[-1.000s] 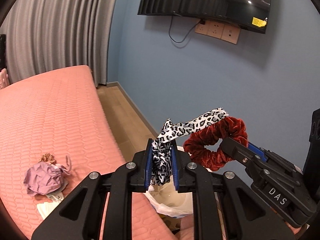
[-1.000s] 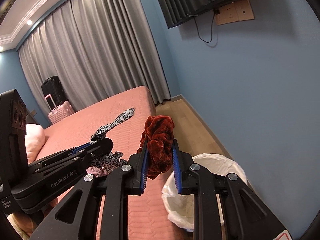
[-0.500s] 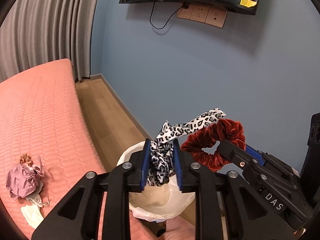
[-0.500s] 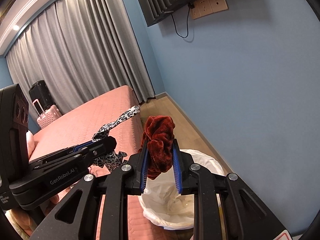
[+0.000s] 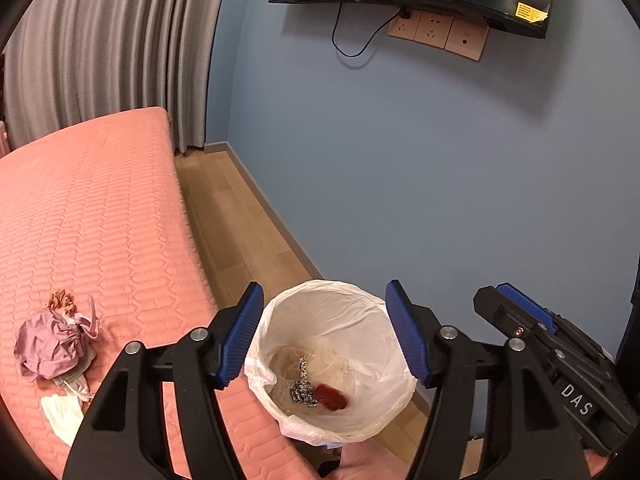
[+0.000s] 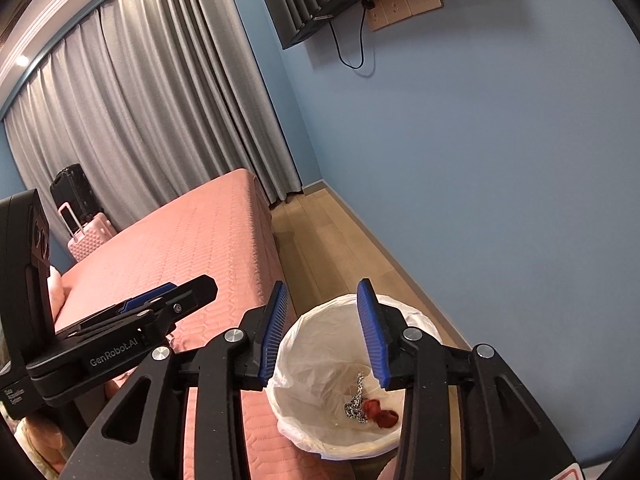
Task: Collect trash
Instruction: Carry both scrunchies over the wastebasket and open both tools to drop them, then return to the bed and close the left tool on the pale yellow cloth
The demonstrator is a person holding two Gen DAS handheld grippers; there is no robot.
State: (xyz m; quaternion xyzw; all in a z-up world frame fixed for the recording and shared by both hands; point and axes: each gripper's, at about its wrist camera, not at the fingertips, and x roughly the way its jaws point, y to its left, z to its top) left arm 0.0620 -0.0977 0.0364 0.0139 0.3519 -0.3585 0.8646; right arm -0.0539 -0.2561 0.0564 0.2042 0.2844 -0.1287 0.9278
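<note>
Left wrist view: left gripper spread wide, nothing between the blue pads. Hovered directly over the lined trash bin, bin mouth framed between the two fingers. Leopard-print scrunchie and red velvet scrunchie seen lying at the bin bottom, touching each other, below and slightly toward the left finger's side of the gap, well apart from both pads. Off beyond the left finger, on the pink bed: purple fabric bundle, small tan scrunchie just beyond it, white tissue nearer the camera. Right gripper visible beyond the right finger; opening not readable from here.

Right wrist view: right gripper also parted wide, empty, above the same trash bin. Leopard-print scrunchie and red velvet scrunchie down in the liner, under the right finger's pad, clear of both fingers. Left gripper seen side-on beyond the left finger, over the pink bed. Pink suitcase and black suitcase far off by the curtain.
</note>
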